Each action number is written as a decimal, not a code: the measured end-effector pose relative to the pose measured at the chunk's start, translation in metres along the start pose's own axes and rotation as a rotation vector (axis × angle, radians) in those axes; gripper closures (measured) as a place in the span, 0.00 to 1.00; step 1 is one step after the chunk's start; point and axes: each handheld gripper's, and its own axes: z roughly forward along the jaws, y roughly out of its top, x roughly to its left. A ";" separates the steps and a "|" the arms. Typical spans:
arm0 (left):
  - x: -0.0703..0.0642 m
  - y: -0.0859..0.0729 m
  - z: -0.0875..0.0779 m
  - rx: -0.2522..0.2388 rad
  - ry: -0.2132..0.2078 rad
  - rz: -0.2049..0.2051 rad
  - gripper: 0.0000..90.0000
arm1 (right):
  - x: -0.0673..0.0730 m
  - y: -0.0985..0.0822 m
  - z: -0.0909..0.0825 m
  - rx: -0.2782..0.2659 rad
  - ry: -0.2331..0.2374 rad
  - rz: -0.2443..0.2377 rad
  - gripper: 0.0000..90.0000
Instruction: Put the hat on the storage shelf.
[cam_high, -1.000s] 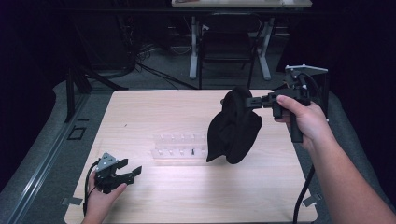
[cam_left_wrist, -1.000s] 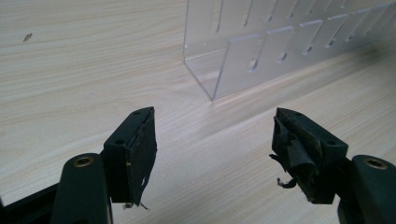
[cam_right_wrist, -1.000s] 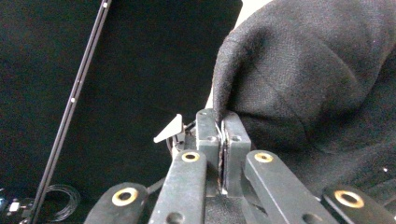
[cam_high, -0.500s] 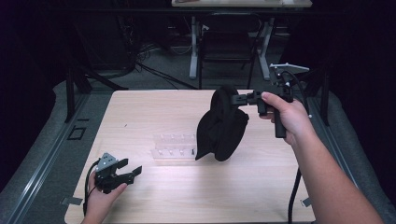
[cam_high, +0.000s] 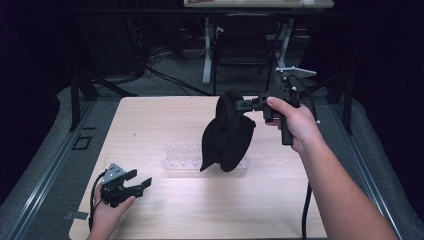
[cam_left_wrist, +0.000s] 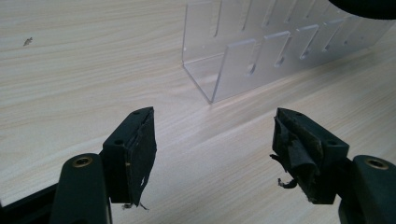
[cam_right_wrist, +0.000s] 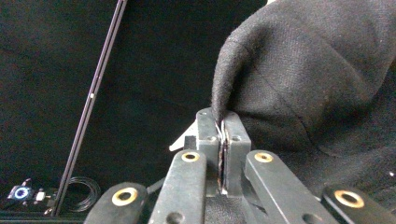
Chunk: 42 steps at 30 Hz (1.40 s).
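Observation:
A black cloth (cam_high: 227, 135) hangs above the middle of the wooden table (cam_high: 150, 120), its lower end over a clear plastic rack (cam_high: 182, 157). My right gripper (cam_high: 241, 105) is shut on the cloth's upper edge; in the right gripper view the jaws (cam_right_wrist: 223, 128) pinch a fold of the cloth (cam_right_wrist: 317, 84). My left gripper (cam_high: 140, 186) rests open near the table's front left corner, held by a hand. In the left gripper view its open gripper (cam_left_wrist: 212, 140) points at the rack (cam_left_wrist: 261, 51), with bare table between the pads.
Table legs and a chair (cam_high: 240, 45) stand in the dark behind the table. A grey floor strip (cam_high: 60, 150) runs along the table's left side. The right gripper's cable (cam_high: 305, 210) trails down by the forearm.
My right gripper has carried the black cloth leftward, so it now hangs over the rack's right end. The left gripper has stayed put.

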 end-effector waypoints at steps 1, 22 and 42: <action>0.000 0.000 0.000 0.001 0.000 0.003 0.34 | 0.000 0.000 0.001 0.001 0.000 0.000 0.98; 0.000 0.000 0.000 0.000 0.000 0.002 0.34 | -0.006 0.008 0.009 -0.012 -0.030 0.008 0.98; -0.001 0.001 0.000 0.002 -0.003 0.000 0.34 | -0.013 0.016 0.007 -0.043 -0.055 0.021 0.98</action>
